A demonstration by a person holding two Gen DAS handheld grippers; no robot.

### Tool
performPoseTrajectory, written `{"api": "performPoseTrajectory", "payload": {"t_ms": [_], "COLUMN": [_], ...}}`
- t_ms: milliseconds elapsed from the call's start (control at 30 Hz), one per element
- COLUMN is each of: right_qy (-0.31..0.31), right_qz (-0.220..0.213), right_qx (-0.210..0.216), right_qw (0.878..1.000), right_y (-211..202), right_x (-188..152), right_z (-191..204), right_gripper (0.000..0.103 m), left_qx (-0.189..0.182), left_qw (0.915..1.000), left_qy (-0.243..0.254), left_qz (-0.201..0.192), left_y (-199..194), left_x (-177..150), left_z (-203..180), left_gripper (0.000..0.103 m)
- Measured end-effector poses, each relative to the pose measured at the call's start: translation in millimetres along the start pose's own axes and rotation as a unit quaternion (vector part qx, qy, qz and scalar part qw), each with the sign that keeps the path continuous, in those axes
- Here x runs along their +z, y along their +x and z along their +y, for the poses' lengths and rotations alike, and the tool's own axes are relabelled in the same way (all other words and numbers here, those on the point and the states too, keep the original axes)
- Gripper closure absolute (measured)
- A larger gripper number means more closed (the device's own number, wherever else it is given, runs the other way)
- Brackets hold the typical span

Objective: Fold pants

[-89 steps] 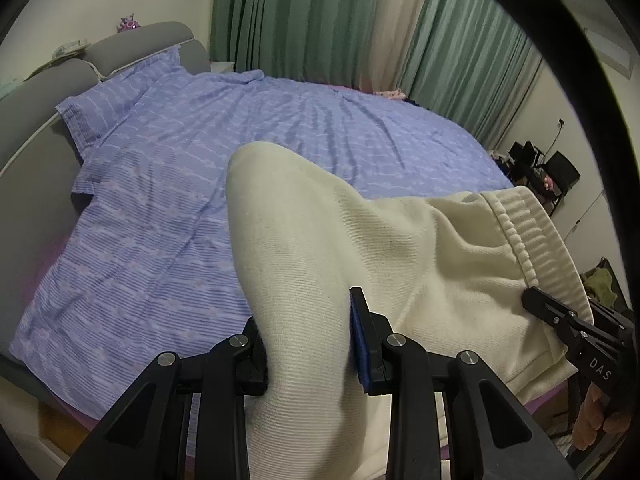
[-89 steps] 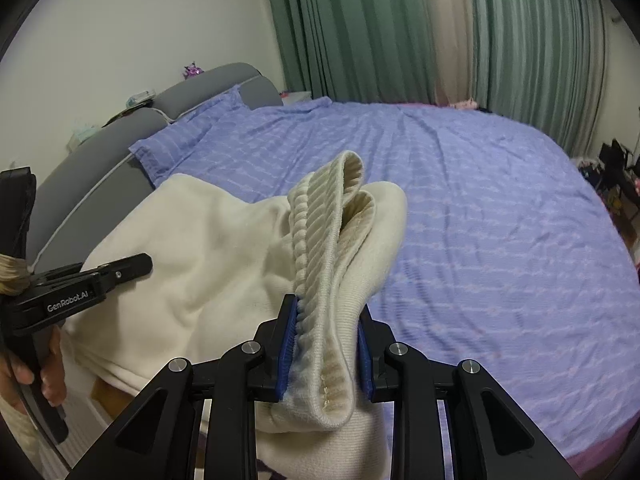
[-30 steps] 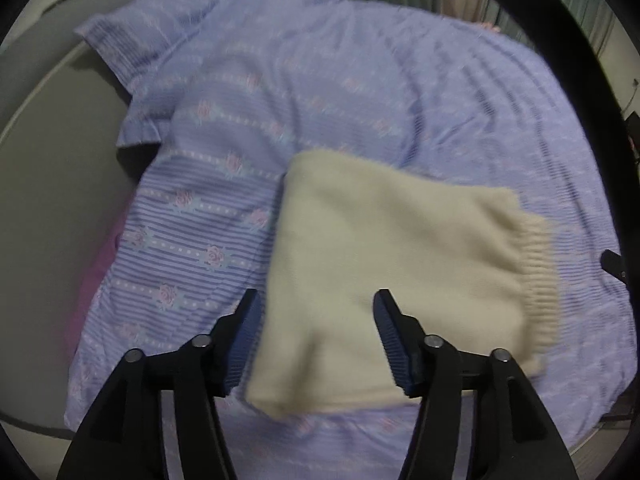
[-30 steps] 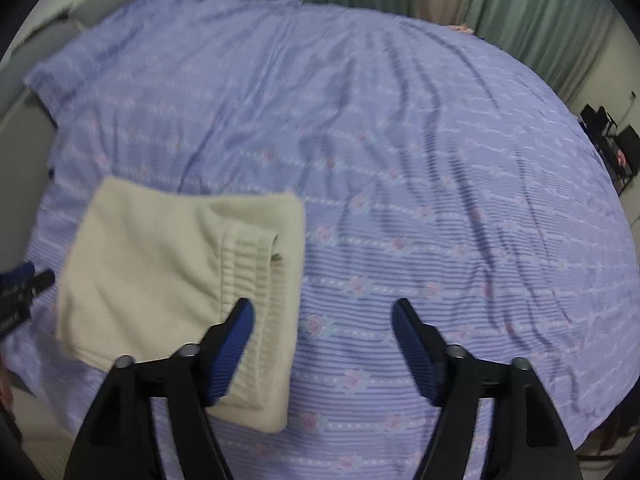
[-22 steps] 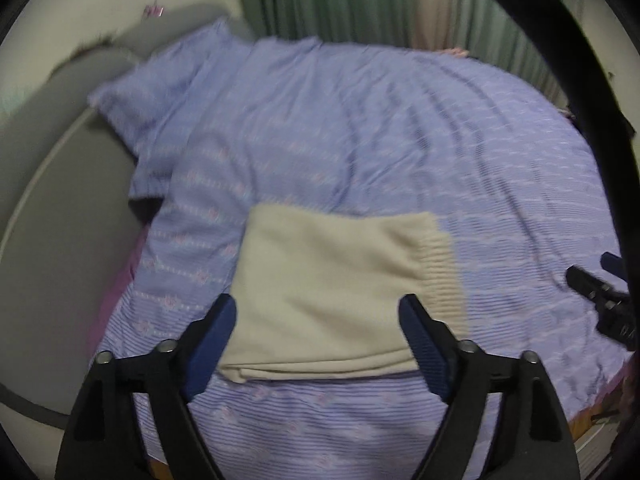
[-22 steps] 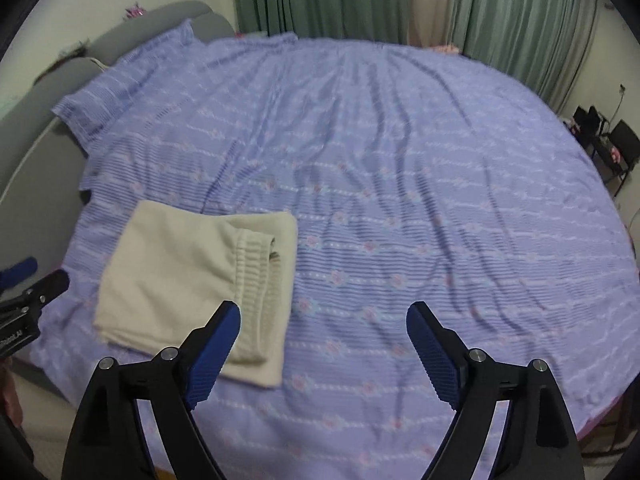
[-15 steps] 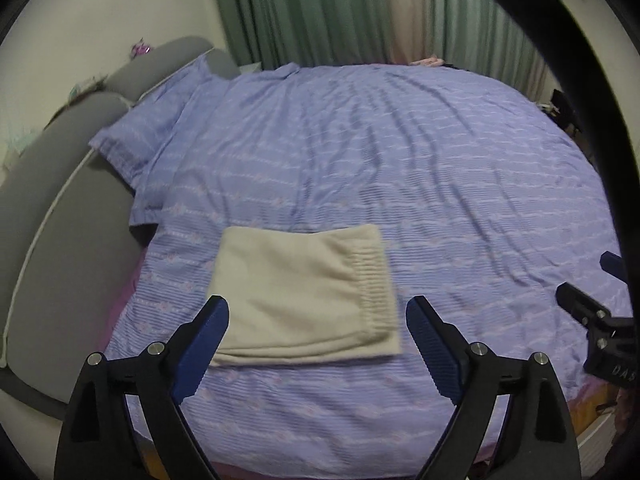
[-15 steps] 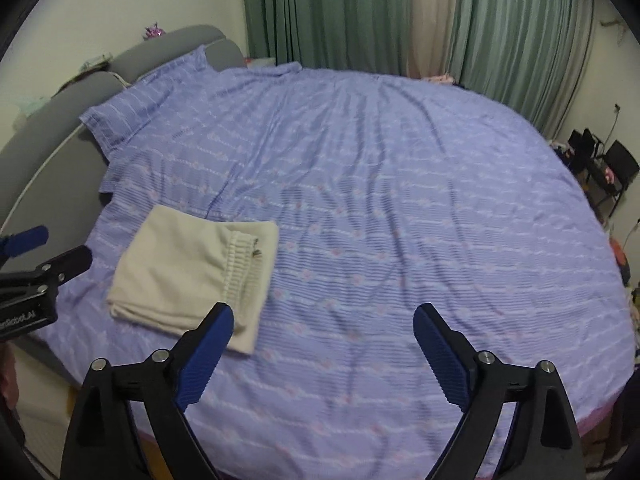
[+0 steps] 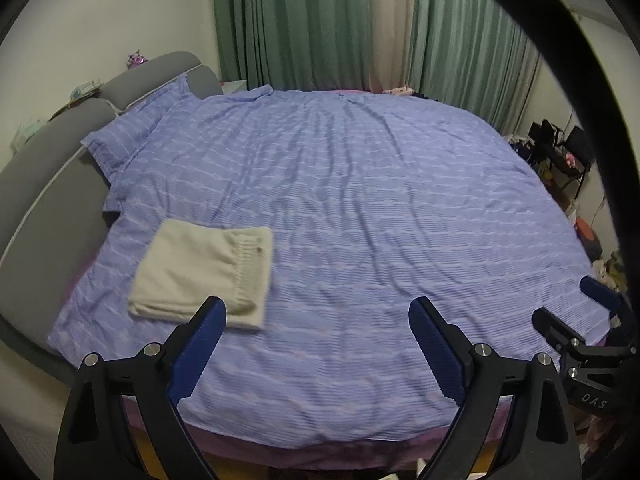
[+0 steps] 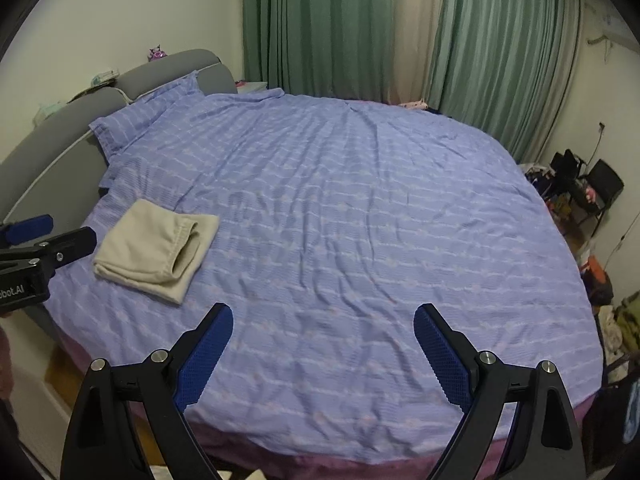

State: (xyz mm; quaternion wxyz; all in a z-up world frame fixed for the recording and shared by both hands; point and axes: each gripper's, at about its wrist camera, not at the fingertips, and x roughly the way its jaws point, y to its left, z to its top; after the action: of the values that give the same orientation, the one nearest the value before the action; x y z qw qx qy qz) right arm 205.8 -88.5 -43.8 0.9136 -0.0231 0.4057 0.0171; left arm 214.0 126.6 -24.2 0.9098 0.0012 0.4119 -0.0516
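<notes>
The cream pants (image 9: pixel 204 268) lie folded into a compact rectangle on the near left part of the blue bedspread (image 9: pixel 360 208), elastic waistband to the right. They show in the right wrist view (image 10: pixel 156 248) too. My left gripper (image 9: pixel 316 320) is open and empty, held back from the bed's near edge, right of the pants. My right gripper (image 10: pixel 322 324) is open and empty, also back from the bed and well right of the pants. Each gripper shows at the edge of the other's view.
A grey padded headboard (image 9: pixel 52 160) curves along the left with a pillow (image 9: pixel 136 128) against it. Green curtains (image 9: pixel 312 24) hang behind the bed. Black chairs and clutter (image 10: pixel 580 192) stand by the right wall.
Both grippers let go of the pants, opened wide and pulled back and up from the bed. The folded pants now lie flat and look smaller and farther away.
</notes>
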Motion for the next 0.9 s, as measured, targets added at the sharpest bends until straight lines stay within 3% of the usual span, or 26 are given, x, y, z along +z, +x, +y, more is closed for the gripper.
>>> {"api": "performPoseTrajectory", "payload": {"t_ms": [167, 433, 900], "right_qy": [-0.001, 0.018, 0.046], "right_qz": [-0.013, -0.028, -0.065], "right_qx": [0.017, 0.012, -0.007], "right_qw": [1.000, 0.999, 0.997], "right_y": [-23.0, -55.9, -94.2], "right_x": [-10.8, -24.1, -33.9], "right_z": [-40.2, -84.5, -116.0], "right_gripper": [0.011, 0.011, 0.011], "left_qx": [0.008, 0.012, -0.004], "left_qw": [0.9999, 0.9992, 0.9979], "left_qy": [-0.008, 0.019, 0.039], "left_qz": [-0.013, -0.033, -0.051], "left_y": [-22.3, -51.1, -77.8], "left_x": [-13.2, -21.7, -25.0], "left_z": [-37.2, -84.9, -127.8], "left_gripper": [0.007, 0.006, 0.001]}}
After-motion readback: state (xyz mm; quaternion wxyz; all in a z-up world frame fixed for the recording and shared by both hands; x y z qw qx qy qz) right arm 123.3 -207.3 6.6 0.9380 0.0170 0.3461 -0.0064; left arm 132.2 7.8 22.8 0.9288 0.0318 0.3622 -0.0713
